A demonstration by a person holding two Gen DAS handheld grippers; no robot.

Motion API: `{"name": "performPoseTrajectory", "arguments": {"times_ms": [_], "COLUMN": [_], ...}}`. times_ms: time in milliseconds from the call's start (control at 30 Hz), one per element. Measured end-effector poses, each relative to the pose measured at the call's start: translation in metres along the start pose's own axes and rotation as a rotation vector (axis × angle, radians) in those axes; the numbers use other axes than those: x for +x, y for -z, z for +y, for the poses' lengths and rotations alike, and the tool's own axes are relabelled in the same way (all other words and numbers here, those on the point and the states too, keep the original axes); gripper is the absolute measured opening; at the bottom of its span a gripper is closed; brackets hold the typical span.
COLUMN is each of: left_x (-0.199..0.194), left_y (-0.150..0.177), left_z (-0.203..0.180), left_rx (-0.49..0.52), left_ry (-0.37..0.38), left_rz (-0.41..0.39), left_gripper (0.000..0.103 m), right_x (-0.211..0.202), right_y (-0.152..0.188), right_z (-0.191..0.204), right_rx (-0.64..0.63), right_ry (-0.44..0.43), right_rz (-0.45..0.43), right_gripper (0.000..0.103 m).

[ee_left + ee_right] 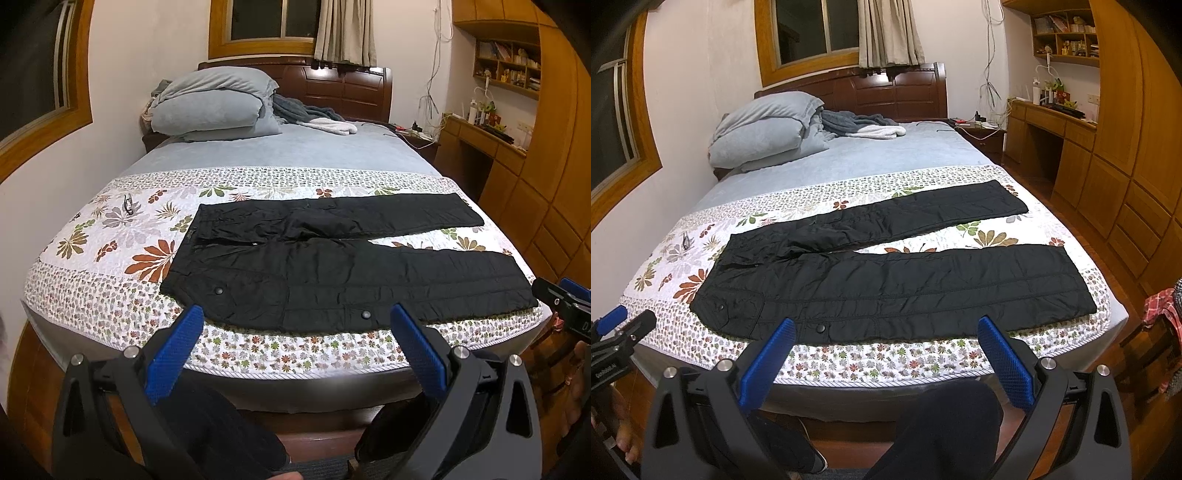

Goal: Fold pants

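The black quilted pants (332, 266) lie spread flat on the floral quilted bedspread (110, 266) at the near end of the bed, waistband to the left, both legs running right, so their long axis crosses in front of me. My left claw (295, 328) hovers wide open and empty just short of the near hip; my right claw (886, 341) is likewise spread and empty (nearer the knee of the near leg). Pillows (210, 107) sit far off; nothing blocks the approach.
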State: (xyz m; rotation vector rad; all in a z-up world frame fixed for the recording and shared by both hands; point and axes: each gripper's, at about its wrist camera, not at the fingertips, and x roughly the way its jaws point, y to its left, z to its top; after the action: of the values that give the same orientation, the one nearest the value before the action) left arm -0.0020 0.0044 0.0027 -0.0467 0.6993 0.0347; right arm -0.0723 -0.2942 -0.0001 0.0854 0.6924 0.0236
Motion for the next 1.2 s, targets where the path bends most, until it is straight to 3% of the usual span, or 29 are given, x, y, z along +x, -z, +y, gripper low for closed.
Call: {"name": "performPoseTrajectory", "arguments": {"times_ms": [1200], "left_x": [-0.0019], "left_y": [-0.0022], "left_z": [0.0], "left_rx": [0.0], "left_ry": [0.0], "left_rz": [-0.001], "left_gripper": [0.1], "right_x": [0.0006], "right_y": [0.0021], "right_z": [-0.0007], "right_rx": [0.003], "right_ry": [0.007], "right_rz": [0.004], "right_gripper": [0.1]}}
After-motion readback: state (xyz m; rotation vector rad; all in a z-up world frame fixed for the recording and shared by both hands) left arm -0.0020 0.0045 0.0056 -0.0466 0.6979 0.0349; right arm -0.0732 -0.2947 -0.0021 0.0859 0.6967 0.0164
